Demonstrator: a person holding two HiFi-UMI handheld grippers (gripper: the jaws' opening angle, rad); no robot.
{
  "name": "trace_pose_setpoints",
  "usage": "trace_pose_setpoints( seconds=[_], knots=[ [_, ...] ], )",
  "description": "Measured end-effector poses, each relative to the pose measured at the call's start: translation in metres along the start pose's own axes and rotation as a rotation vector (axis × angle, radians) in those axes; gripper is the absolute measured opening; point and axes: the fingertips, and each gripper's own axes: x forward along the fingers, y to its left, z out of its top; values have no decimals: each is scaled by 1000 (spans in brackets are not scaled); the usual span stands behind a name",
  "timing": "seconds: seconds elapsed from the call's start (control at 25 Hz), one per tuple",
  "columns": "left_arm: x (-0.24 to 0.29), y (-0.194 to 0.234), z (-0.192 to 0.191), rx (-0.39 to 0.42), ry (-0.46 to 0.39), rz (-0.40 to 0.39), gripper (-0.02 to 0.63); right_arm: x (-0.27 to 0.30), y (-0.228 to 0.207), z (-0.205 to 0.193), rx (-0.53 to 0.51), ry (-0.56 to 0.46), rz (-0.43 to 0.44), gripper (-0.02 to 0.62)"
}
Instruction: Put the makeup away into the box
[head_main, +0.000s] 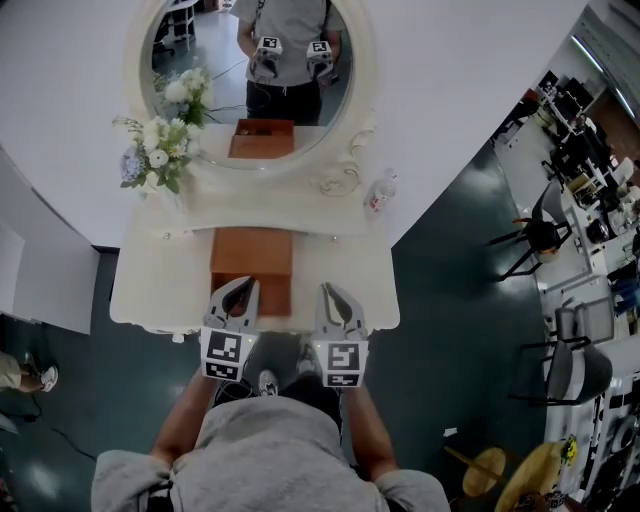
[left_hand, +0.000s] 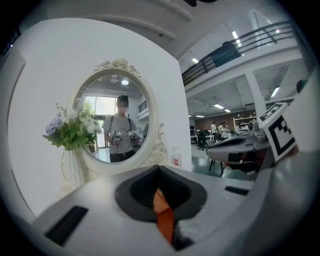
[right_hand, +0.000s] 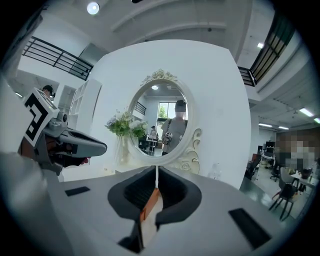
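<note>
closed right claw (head_main: 330, 292) at white vanity (head_main: 152, 280)

Bright, even indoor light, round ceiling lamp (right_hand: 93, 7) and strip lights (left_hand: 235, 36) blown to small hot spots, white wall (head_main: 470, 60) nearly washed out, shadows soft and faint, heavy fisheye bending with black vignetted corners in both gripper views, close foreground blurred there

Left gripper (head_main: 243, 287) and right gripper (head_main: 331, 290) side by side, near level, fingers (head_main: 345, 306) closed, empty
</note>
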Motion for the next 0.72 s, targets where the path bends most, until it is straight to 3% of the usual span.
trace_pose_setpoints(
  seconds=[0.72],
  knots=[
    [2,-5,-3,-2,14,5,0,-1,-5,4,-7,-8,7,21]
  ],
)
